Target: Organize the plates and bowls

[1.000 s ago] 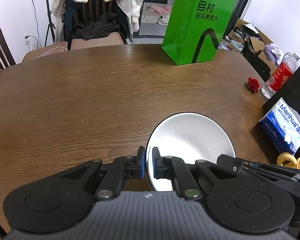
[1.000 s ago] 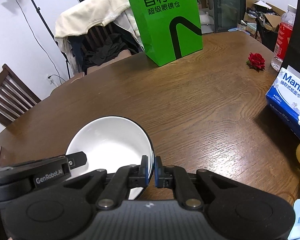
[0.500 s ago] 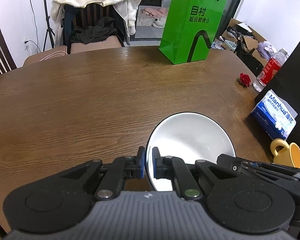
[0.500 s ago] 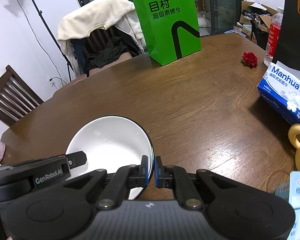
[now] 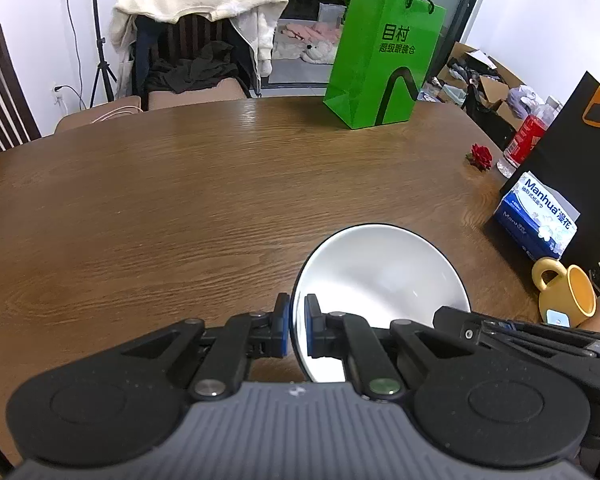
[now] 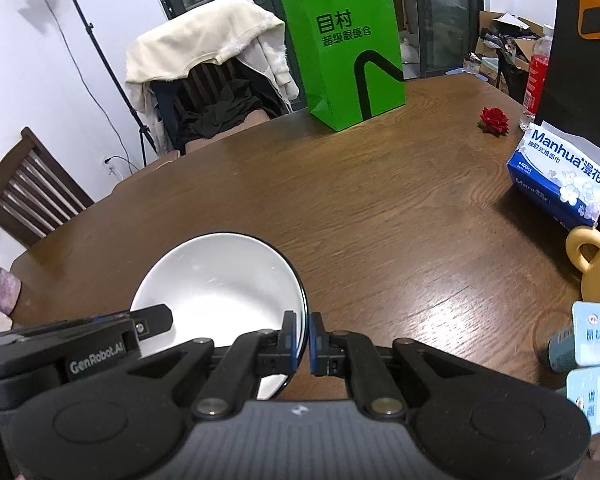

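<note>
both fingers clamped on white bowl rim, above table

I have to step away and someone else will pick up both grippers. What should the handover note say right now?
Left hand-held gripper: shut on the left rim of the white bowl.
Right hand-held gripper: shut on the opposite rim of that bowl.
The bowl is empty, upright and gripped from both sides above the wooden table; whether it touches the table cannot be told.
Nearby on the right: tissue pack, yellow mug.
No plates or other bowls are in view.
Left: set this bowl where it belongs, then release.
</note>
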`<state>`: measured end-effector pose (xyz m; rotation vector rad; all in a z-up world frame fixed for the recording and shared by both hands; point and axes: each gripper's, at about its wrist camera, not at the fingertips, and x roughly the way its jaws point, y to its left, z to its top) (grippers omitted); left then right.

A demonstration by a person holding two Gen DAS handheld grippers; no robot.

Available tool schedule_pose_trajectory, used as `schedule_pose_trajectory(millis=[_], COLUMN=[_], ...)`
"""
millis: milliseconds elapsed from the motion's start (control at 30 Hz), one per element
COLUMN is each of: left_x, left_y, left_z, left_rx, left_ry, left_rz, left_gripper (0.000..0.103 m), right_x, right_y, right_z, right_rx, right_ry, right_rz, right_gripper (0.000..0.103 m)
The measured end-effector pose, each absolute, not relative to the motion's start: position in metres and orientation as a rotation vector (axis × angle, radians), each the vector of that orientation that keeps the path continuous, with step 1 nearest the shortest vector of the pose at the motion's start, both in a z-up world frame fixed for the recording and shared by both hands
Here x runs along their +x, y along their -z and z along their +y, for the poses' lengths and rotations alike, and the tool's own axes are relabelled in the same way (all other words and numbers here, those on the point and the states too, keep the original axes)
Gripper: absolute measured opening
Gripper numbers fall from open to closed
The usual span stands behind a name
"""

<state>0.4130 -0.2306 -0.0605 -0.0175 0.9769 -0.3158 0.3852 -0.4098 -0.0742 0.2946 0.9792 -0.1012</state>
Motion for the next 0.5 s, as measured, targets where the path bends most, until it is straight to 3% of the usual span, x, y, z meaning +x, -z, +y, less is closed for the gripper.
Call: schedule_pose_trajectory(millis=[500], left_x=[0.381], left_y=[0.046], left_z=[-0.192], left_rx=[-0.029], left_ry=[0.315], left_rz=[0.953], left_gripper=[0.008], right_x=[0.354], right_y=[0.056], right_z=[-0.368], right_rx=[0.264], right_ry=[0.082], right_rz=[0.965], right_gripper=[0.006])
